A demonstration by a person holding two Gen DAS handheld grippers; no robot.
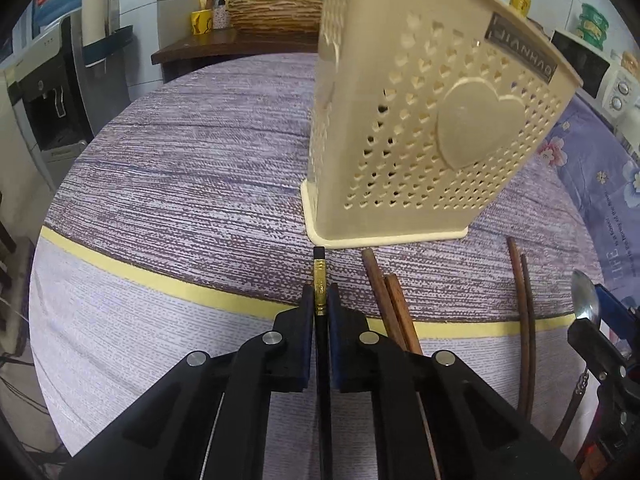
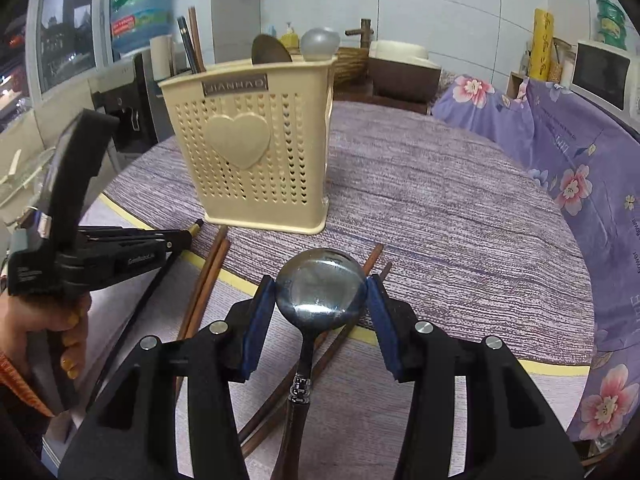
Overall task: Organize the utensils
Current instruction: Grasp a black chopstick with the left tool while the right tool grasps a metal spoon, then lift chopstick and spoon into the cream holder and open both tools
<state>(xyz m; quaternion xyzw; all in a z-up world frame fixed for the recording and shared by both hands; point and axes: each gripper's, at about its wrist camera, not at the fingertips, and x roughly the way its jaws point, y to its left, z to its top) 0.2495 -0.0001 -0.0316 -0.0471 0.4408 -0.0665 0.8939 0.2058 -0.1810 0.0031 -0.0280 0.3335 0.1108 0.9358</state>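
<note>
Left wrist, right wrist: both grippers loaded

Left wrist: left gripper (image 1: pixel 320 300) clamped on a black chopstick (image 1: pixel 319 276), gold band past the pads. Holder (image 1: pixel 420 120) stands just ahead on the cloth (image 1: pixel 180 160). Brown chopsticks (image 1: pixel 390 308) lie to the right.

Right wrist: right gripper (image 2: pixel 321 292) pinches the spoon (image 2: pixel 320 284) bowl between blue pads, handle trailing back. Holder (image 2: pixel 256 152) beyond, utensils in it. Left gripper (image 2: pixel 188 236) held at left by a hand (image 2: pixel 40 332).

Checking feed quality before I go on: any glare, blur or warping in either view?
Left wrist: strong fisheye bend, the holder leans and bulges, black vignette at the corners, focus sharp on the chopstick. Right wrist: same warping, bright glare on the spoon bowl, far shelf soft, tablecloth evenly lit.
</note>
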